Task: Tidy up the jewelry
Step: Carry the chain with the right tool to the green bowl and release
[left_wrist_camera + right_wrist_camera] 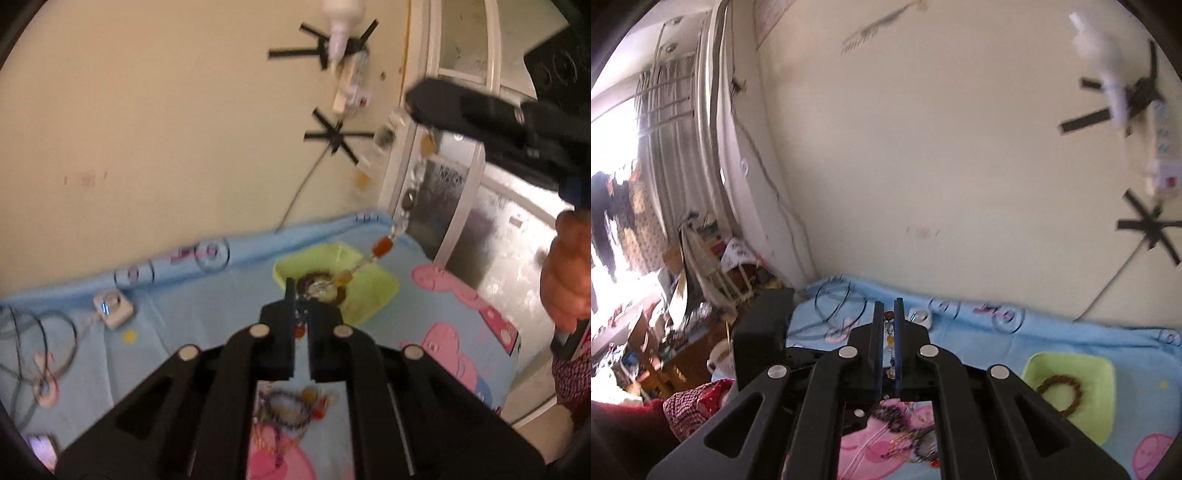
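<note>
Left wrist view: left tool [302, 295] nearly closed, gripping the low end of a bead necklace [402, 206] just over the green tray [384, 291]. Right tool [415, 101], raised at upper right, holds the other end; the strand hangs taut between them. A brown bracelet [341, 295] lies in the tray on the blue bedsheet [184, 314]. Right wrist view: right tool [888, 306] clamped on beads; tangled jewelry pile [908, 432] below, tray [1104, 398] to the right.
</note>
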A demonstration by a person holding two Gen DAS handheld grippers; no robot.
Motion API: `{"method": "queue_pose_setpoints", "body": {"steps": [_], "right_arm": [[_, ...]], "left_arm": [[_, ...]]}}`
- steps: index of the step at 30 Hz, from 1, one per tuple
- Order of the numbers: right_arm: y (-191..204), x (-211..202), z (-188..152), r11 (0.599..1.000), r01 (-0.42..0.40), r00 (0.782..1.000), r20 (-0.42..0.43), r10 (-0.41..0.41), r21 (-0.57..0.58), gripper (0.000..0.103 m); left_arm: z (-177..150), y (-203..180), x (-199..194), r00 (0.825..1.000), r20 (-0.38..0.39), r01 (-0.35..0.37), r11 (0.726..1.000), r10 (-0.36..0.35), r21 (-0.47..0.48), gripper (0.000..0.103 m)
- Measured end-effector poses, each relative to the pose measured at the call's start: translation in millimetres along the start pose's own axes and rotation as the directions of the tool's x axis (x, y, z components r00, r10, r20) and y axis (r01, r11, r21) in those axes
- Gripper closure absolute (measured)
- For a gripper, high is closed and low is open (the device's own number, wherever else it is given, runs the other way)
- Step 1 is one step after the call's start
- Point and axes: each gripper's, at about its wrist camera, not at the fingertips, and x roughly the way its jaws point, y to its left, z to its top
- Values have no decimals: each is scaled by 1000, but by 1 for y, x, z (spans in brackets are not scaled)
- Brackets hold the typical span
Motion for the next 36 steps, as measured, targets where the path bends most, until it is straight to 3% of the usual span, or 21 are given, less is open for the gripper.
{"method": "queue_pose_setpoints", "body": {"steps": [8,15,18,24,27,31,33,34,35,36], "right_arm": [[-49,-43,36,995,91,989,112,-96,51,103],[-95,-64,48,984,152,977,139,-164,94,103],[-119,-66,38,979,166,976,125,-181,120,103],[-168,-38,-16,959,203,976,34,-213,199,103],[-196,-9,-58,937,232,972,-40,-230,260,103],[-219,26,-106,902,266,964,-100,-246,339,103],[-224,33,-119,893,282,959,-131,-251,352,103],[-223,34,-122,890,300,954,-133,-270,343,94],[-221,32,-122,889,315,949,-123,-290,331,74],[-216,28,-120,887,339,941,-103,-324,313,67]], "left_arm": [[90,-33,19,998,62,31,999,-33,32,98],[132,-64,58,996,80,40,997,-46,71,98],[126,-72,81,997,54,47,996,-51,72,98],[77,-70,148,993,-91,75,997,-72,29,98],[44,-62,184,983,-171,69,998,-69,-9,98],[10,-49,218,940,-342,10,1000,-16,-19,92],[9,-40,204,946,-323,0,1000,-6,-18,92],[12,-35,195,950,-312,-6,1000,2,-12,89],[14,-30,184,954,-300,-15,1000,12,-8,78],[20,-22,167,960,-279,-34,999,31,-7,71]]}}
